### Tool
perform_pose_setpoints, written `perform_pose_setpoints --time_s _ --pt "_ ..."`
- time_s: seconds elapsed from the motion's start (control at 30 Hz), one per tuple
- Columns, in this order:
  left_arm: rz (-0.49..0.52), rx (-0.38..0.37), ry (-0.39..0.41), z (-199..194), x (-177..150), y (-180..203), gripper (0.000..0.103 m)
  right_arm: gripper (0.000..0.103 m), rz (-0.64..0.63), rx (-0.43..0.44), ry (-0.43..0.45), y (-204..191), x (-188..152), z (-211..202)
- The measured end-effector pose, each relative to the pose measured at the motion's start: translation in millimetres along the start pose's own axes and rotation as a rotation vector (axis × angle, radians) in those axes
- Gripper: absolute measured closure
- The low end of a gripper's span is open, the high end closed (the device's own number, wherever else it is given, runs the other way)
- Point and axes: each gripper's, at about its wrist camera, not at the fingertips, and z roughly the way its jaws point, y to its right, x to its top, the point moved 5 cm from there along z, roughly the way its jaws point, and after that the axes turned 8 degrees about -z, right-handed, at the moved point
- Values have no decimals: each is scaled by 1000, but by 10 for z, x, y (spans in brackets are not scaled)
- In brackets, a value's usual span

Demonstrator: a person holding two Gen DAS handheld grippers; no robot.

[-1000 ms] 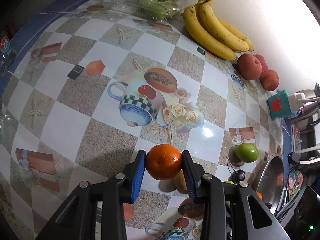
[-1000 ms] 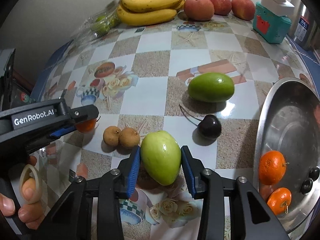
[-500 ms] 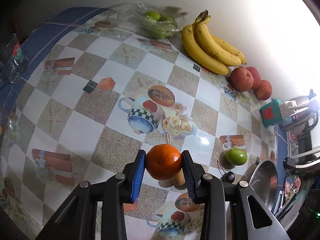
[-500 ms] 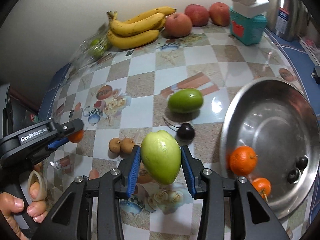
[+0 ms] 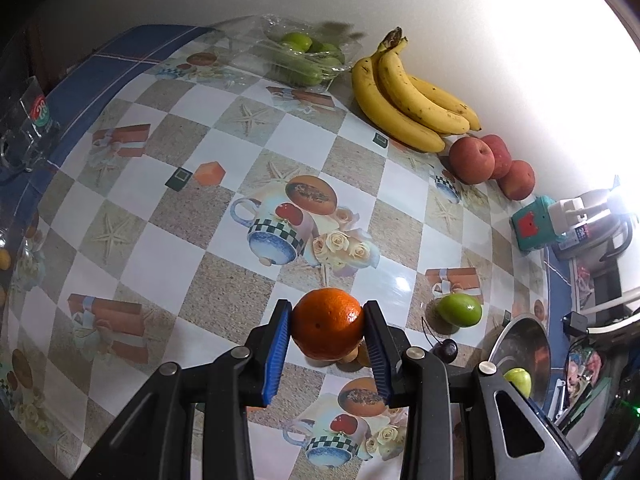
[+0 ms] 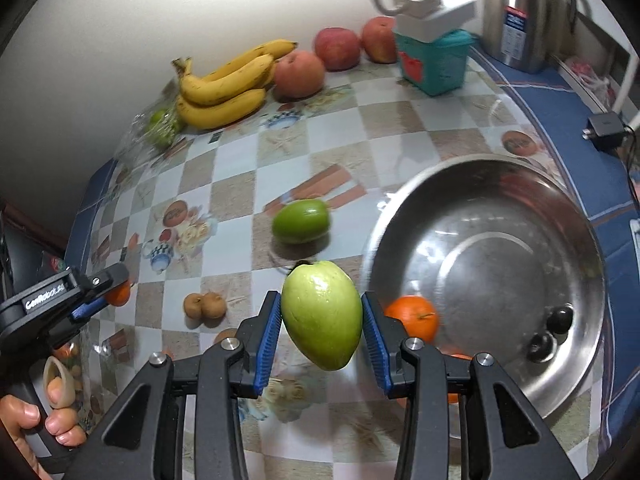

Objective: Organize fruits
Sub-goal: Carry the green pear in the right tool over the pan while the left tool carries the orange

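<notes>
**Steel bowl part filled, two fruits in the air**

Steel shows through most of the bowl point(image 6: 520, 184); judging by what lies in it, the sorting is well begun but far from finished; one orange point(image 6: 414, 316) sits near its left wall, a second orange thing is mostly hidden behind the right gripper, and two dark cherries point(image 6: 552, 328) lie near the bottom.

On the table point(image 6: 320, 128) a green mango point(image 6: 301, 220) lies just left of the bowl; two small brown fruits point(image 6: 204, 305) touch each other further left; a dark cherry point(image 5: 447, 350) shows only in the left wrist view; these look like the pieces left to collect. Along the wall the bananas point(image 6: 228, 88), three red apples point(image 6: 336, 48) and a clear bag of green fruit point(image 5: 308, 58) stand in a row; whether they count as already placed I cannot tell.

The right gripper point(image 6: 322, 330) has its jaws clenched on a pale green mango point(image 6: 320, 312), wide apart to span it, blue pads pressing its two sides; the fruit hangs pointed end down, clear of the table, beside the bowl's left rim; dropping it in seems the step at hand.

The left gripper point(image 5: 327, 334) has its jaws clamped on an orange point(image 5: 327, 322), pads on both flanks, raised above the table and well left of the bowl; it would likely go in after.
</notes>
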Motion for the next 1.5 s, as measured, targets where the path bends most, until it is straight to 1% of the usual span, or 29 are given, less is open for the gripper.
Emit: perform_pose_setpoints --time_s 0.23,0.47,0.63,0.77,0.97,1.07,1.17,1.27,1.4,1.5 --pt "24 -9 -7 -4 -77 118 64 61 94 -20 11 403 4 -81" --pt "84 -15 -19 14 -229 361 64 61 189 -38 18 806 -11 -161" --pt "152 -22 -37 46 -411 611 64 61 247 -44 18 1042 -41 -184" --pt "244 -32 -55 84 -638 893 64 61 292 -44 22 1215 -59 -214" --pt "377 -56 -83 148 -1003 1299 64 61 329 -46 23 1370 -95 -244" --pt "415 -82 -93 157 -1127 1451 64 61 343 -44 28 1429 -103 -262" --pt "460 -103 -83 155 -1225 1594 64 61 355 -47 28 1480 -119 -273" --pt "492 -115 -81 182 -1301 1718 64 61 361 -43 28 1512 -127 -275" --pt "504 -150 -107 260 -1380 1828 64 61 368 -36 37 1528 -125 -276" --pt "527 -159 -108 318 -1426 1896 64 61 373 -32 44 1539 -115 -266"
